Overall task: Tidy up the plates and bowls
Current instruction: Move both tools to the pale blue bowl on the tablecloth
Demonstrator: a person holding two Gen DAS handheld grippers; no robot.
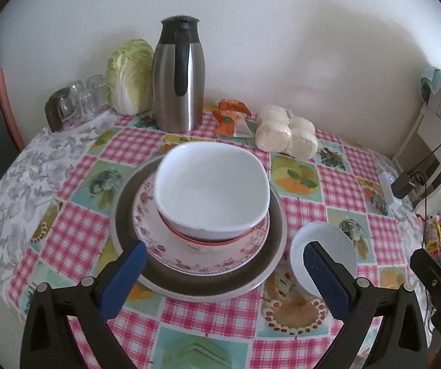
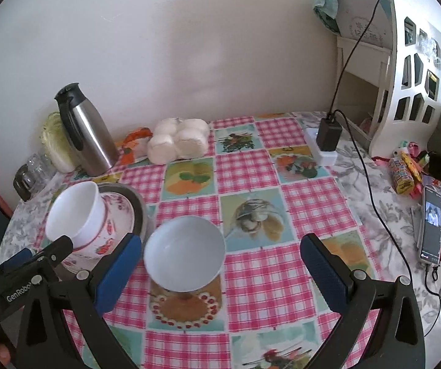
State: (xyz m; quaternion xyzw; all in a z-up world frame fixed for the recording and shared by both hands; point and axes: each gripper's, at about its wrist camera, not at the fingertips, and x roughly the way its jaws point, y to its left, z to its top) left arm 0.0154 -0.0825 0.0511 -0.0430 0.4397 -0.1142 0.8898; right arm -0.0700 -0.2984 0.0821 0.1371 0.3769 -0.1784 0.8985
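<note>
plainly, with both the left gripper (image 1: 223, 279) and right gripper (image 2: 220, 273) spread wide and empty, the small white bowl (image 2: 184, 253) near the tabletop's front edge could tip off its perch, or jolt the stack's square bowl (image 1: 211, 190).

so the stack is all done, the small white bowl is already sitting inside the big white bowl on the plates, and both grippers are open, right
Not quite. The small white bowl stands alone on the tablecloth, beside the stack, not inside the big white bowl; the right wrist view shows it. Both grippers, left and right, are open.
</note>
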